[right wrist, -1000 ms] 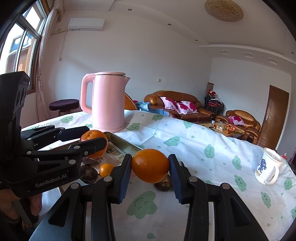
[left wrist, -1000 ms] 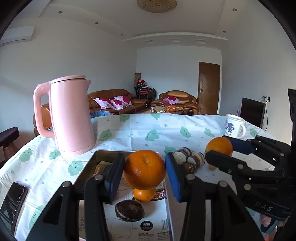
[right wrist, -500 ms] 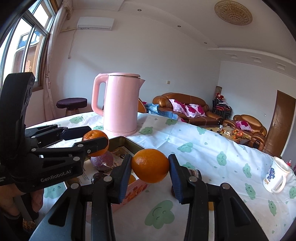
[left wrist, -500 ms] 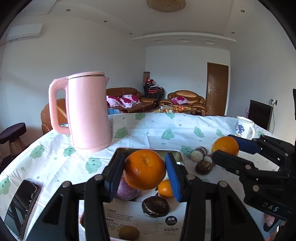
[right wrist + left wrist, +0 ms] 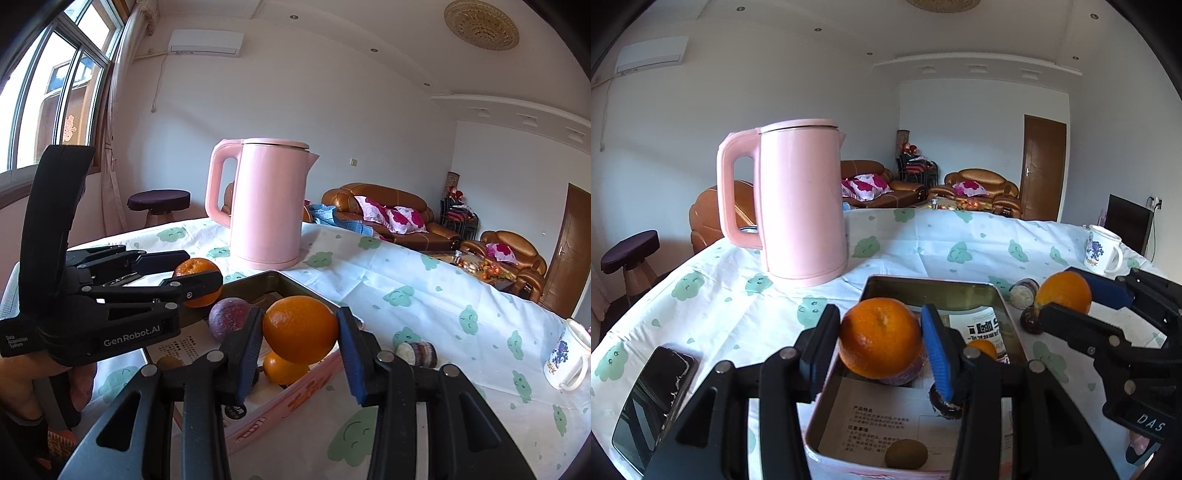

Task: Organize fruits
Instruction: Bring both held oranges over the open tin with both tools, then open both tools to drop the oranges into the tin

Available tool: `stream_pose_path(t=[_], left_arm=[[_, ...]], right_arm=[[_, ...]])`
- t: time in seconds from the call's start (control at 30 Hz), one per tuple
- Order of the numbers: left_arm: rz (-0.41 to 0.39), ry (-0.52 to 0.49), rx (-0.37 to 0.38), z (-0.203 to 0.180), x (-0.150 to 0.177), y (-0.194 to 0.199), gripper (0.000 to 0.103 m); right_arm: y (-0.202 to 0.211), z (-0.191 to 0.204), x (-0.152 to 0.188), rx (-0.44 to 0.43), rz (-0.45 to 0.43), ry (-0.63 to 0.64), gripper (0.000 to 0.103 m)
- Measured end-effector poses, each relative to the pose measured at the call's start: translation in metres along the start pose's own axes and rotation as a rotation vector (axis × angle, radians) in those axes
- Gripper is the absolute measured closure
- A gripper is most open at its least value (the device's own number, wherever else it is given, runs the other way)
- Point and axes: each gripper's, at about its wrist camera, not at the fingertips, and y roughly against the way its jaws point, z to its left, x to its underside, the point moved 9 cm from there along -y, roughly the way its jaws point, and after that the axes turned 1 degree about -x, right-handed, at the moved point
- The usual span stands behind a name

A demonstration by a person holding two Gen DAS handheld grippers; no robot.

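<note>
Left wrist view is showing an orange (image 5: pixel 881 338) sitting clamped between the pads of the left gripper (image 5: pixel 881 343), above the near-left part of an open metal tin (image 5: pixel 931 286). Inside the tin are lying a purple fruit (image 5: pixel 901 374) right under that orange, a small orange fruit (image 5: pixel 983 347), a dark round fruit (image 5: pixel 942 402), a brown kiwi-like fruit (image 5: pixel 906 454) by the near wall, and printed paper (image 5: pixel 875 417) lining the bottom. Off to the right, the right gripper (image 5: pixel 300 338) is squeezing a second orange (image 5: pixel 300 328); the right wrist view is placing it over the tin's near corner, above the small orange fruit. Two more dark fruits (image 5: pixel 1023 293) are resting on the tablecloth (image 5: pixel 713 295) just beside the tin. Farther out are standing a pink kettle (image 5: pixel 801 203), a phone (image 5: pixel 652 402) and a white mug (image 5: pixel 1102 251).
</note>
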Motion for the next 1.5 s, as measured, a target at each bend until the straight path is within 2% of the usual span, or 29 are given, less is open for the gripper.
stream_pose_path(t=[0.57, 0.8, 1.13, 1.27, 1.33, 1.37, 1.4, 1.47, 1.5], left_arm=[[0.065, -0.002, -0.011, 0.015, 0.013, -0.006, 0.056], [0.083, -0.028, 0.002, 0.01, 0.017, -0.005, 0.056], [0.139, -0.075, 0.003, 0.003, 0.031, -0.011, 0.055], [0.136, -0.072, -0.006, 0.007, 0.033, -0.01, 0.055], [0.128, -0.065, -0.009, 0.009, 0.031, -0.008, 0.049], [0.121, -0.059, -0.01, 0.009, 0.029, -0.006, 0.039], [0.11, -0.053, -0.018, 0.011, 0.027, -0.004, 0.032], [0.077, -0.035, -0.02, 0.012, 0.02, 0.003, 0.025], [0.065, -0.027, -0.015, 0.011, 0.016, 0.006, 0.025]], right_arm=[[-0.017, 0.026, 0.011, -0.058, 0.056, 0.024, 0.061], [-0.023, 0.029, 0.02, -0.12, 0.11, -0.018, 0.061], [-0.031, 0.041, 0.033, -0.168, 0.202, 0.016, 0.06], [-0.032, 0.044, 0.037, -0.176, 0.222, 0.026, 0.06], [-0.032, 0.046, 0.038, -0.182, 0.228, 0.031, 0.053], [-0.032, 0.046, 0.038, -0.178, 0.226, 0.035, 0.046], [-0.031, 0.046, 0.038, -0.173, 0.221, 0.036, 0.044], [-0.027, 0.043, 0.038, -0.164, 0.213, 0.037, 0.044], [-0.024, 0.039, 0.038, -0.149, 0.208, 0.044, 0.044]])
